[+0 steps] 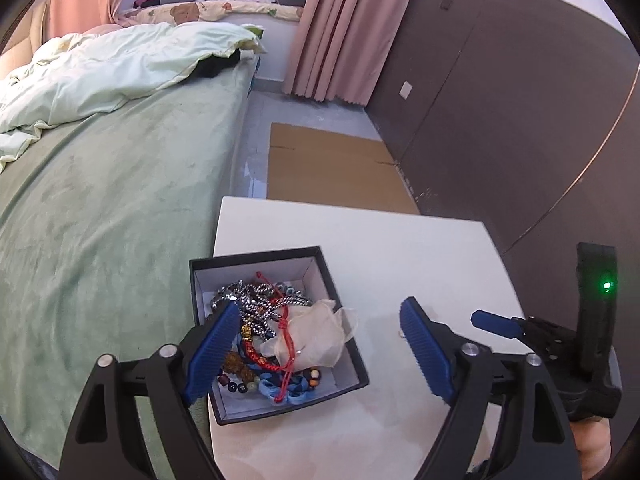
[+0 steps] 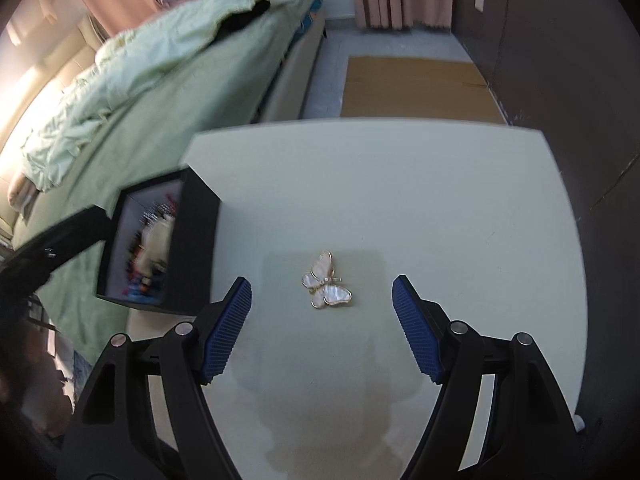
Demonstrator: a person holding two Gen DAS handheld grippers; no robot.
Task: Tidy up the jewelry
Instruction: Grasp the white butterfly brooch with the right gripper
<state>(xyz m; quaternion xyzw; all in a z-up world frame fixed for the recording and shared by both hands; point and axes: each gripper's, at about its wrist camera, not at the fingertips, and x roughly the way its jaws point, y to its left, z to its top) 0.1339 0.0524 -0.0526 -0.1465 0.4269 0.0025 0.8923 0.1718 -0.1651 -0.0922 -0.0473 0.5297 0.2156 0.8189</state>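
Right view only: butterfly brooch (image 2: 327, 280) between spread right gripper (image 2: 322, 286) fingers. Left gripper (image 1: 316, 324) fingers spread over jewelry box (image 1: 344, 360).

Your white table (image 2: 400, 184): it carries an open black box (image 1: 344, 344) at its left edge beside the bed, filled with tangled jewelry (image 1: 264, 320), and one butterfly brooch (image 2: 326, 280) lying alone on the bare top, near the box.

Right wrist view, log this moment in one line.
right gripper: open, above butterfly brooch | left gripper: open, over jewelry box
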